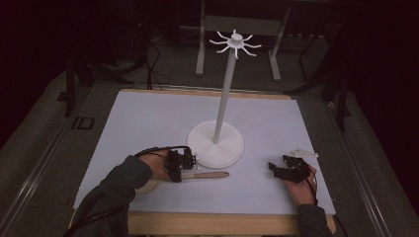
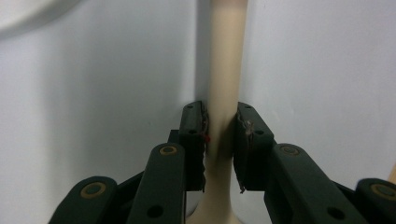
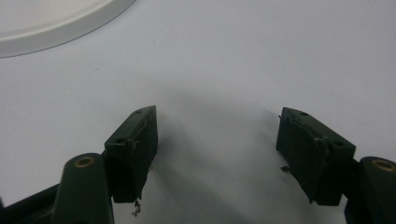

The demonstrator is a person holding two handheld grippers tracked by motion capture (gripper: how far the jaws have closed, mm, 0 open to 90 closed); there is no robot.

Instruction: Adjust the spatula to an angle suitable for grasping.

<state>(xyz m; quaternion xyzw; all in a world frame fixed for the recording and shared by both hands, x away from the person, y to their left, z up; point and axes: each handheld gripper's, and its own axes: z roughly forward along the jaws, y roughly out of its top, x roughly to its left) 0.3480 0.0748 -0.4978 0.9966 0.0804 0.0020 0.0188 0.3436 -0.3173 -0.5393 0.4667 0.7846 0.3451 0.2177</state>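
The left gripper (image 1: pixel 190 163) pinches the handle of a pale wooden spoon (image 1: pixel 210 175); in the left gripper view its black jaws stand on either side of the cream handle (image 2: pixel 227 93) with the pads pressed against it. The spoon lies flat on the white table top (image 1: pixel 148 123), in the near half and a little left of the middle. Its long axis runs roughly along the near edge: the handle end points toward the right edge and the round bowl (image 1: pixel 146 186) sits toward the near left corner, partly under the person's left sleeve (image 1: pixel 118 185).

Just beyond the gripper stands a white rack with a round flat base (image 1: pixel 217 143), a thin upright pole and a crown of curved hooks (image 1: pixel 235 43) at the top. The near rim of the base is just beside the left gripper and the spoon handle, so there is little room on that far side. Toward the right, bare table lies between the handle's tip and the right gripper.

The right gripper (image 1: pixel 279 169) rests near the near right corner, well apart from the spoon. Its jaws are spread wide with nothing between them, as the right gripper view shows, over bare white surface (image 3: pixel 219 79); the rim of the base (image 3: pixel 56 28) shows in that view's upper left corner. A small white flat piece (image 1: pixel 302 153) lies just beyond this gripper, close to the right edge.

The far half of the table, left and right of the rack, is open. A light wooden strip (image 1: pixel 217 222) borders the near edge. No writing or brand mark can be read anywhere.
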